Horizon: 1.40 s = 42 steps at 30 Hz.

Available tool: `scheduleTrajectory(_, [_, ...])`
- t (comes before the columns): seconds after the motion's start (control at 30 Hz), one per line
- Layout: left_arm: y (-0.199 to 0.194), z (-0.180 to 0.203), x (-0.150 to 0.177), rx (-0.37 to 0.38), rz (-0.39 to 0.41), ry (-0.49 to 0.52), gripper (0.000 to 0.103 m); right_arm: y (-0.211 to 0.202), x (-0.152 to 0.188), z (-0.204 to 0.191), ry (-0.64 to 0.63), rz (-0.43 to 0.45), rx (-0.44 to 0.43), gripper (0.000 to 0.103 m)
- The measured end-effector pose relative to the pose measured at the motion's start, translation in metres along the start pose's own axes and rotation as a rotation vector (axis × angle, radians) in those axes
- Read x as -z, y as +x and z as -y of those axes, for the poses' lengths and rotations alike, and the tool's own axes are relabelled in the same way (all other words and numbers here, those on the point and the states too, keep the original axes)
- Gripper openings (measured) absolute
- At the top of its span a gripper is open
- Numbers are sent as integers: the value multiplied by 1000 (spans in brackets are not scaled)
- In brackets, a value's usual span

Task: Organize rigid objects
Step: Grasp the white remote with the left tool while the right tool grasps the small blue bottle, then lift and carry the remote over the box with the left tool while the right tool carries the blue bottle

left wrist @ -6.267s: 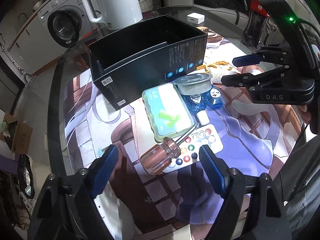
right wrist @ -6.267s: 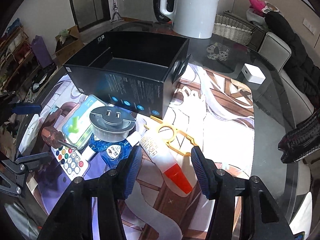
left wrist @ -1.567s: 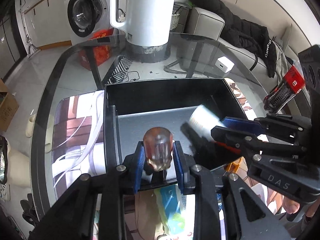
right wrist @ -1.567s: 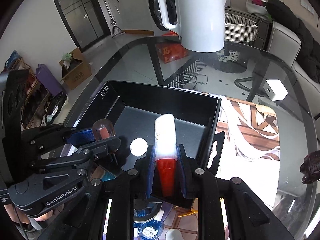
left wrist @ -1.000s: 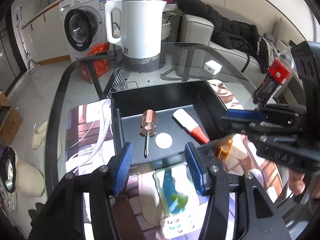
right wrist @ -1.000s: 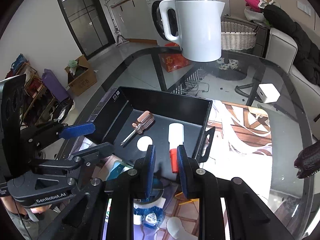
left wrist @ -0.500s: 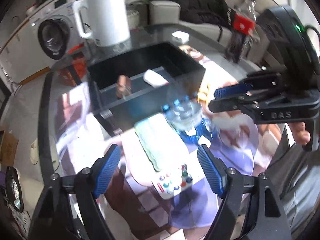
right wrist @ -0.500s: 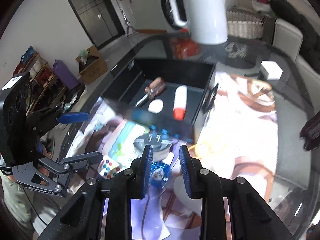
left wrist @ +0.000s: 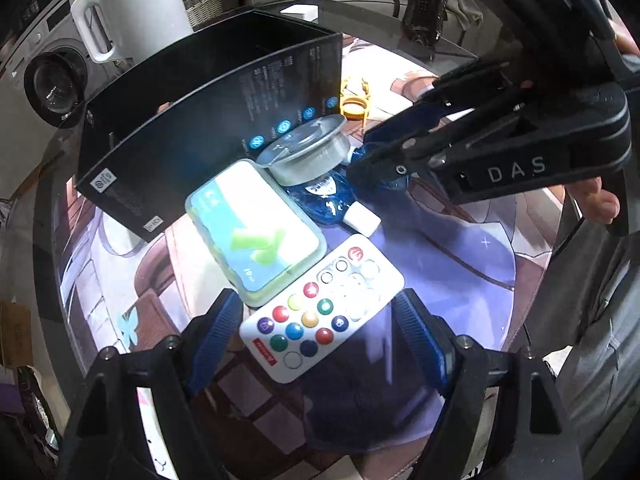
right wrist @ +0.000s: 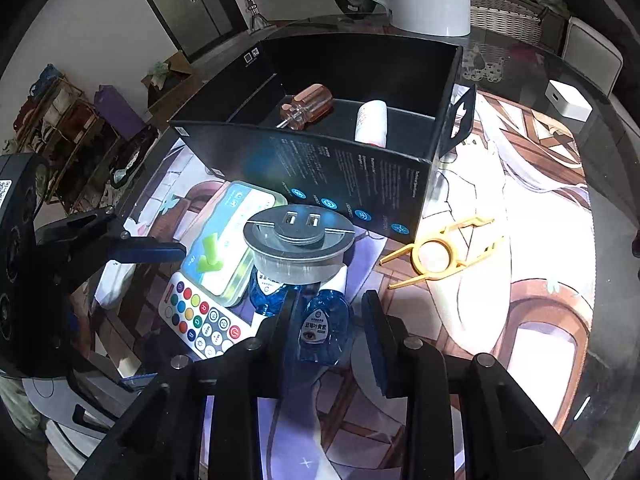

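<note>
A black open box (right wrist: 352,156) stands on the table; inside lie a brown-handled screwdriver (right wrist: 306,106) and a white tube (right wrist: 372,122). In front of it lie a green case (left wrist: 256,228), a grey round hub (right wrist: 298,250), a blue bottle (right wrist: 320,328), a white remote with coloured buttons (left wrist: 320,308) and a yellow plastic tool (right wrist: 438,254). My left gripper (left wrist: 320,336) is open, its fingers on either side of the remote. My right gripper (right wrist: 330,328) is open, its fingers on either side of the blue bottle.
A white kettle (left wrist: 136,4) stands behind the box. A small white cube (right wrist: 568,100) sits at the far right of the glass table. A picture mat (right wrist: 520,280) covers the table under the objects. A dark bottle (left wrist: 426,4) stands at the back.
Both grippers have come down from above the box to the objects in front of it. The left now straddles the remote, the right the blue bottle.
</note>
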<state>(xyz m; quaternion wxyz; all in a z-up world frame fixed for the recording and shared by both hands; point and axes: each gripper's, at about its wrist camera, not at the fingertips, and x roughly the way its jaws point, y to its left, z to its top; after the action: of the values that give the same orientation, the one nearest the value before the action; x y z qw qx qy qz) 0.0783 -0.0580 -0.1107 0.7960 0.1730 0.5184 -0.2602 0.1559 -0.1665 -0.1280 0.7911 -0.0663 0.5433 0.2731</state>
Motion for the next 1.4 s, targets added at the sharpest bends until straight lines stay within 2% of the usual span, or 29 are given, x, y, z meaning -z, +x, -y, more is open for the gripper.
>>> scheduleTrajectory(0.07, [1, 7, 1, -13, 6, 22, 85, 0, 1, -1, -11, -1, 9, 32])
scheduleTrajectory(0.27, [3, 20, 1, 49, -39, 33, 82, 0, 4, -4, -39, -11, 27, 32])
scheduleTrajectory(0.33, [0, 24, 4, 58, -40, 41, 74, 0, 6, -4, -46, -13, 32, 32])
scheduleTrajectory(0.4, [-2, 29, 3, 63, -38, 47, 60, 0, 8, -5, -52, -16, 37, 32])
scheduleTrajectory(0.53, [-6, 24, 0, 40, -36, -28, 38, 0, 9, -9, -74, -20, 55, 32])
scheduleTrajectory(0.73, [-6, 26, -4, 35, -40, -32, 38, 3, 11, -20, -110, -31, 87, 30])
scheduleTrajectory(1.0, [-3, 22, -7, 63, -39, -39, 38, 2, 14, -24, -127, -37, 62, 30])
scheduleTrajectory(1.2, [-29, 20, -9, 70, 64, -32, 38, -12, 12, -21, -120, -3, 55, 30])
scheduleTrajectory(1.4, [-54, 10, -13, 77, 182, -59, 38, -36, 7, -14, -87, 88, 64, 30])
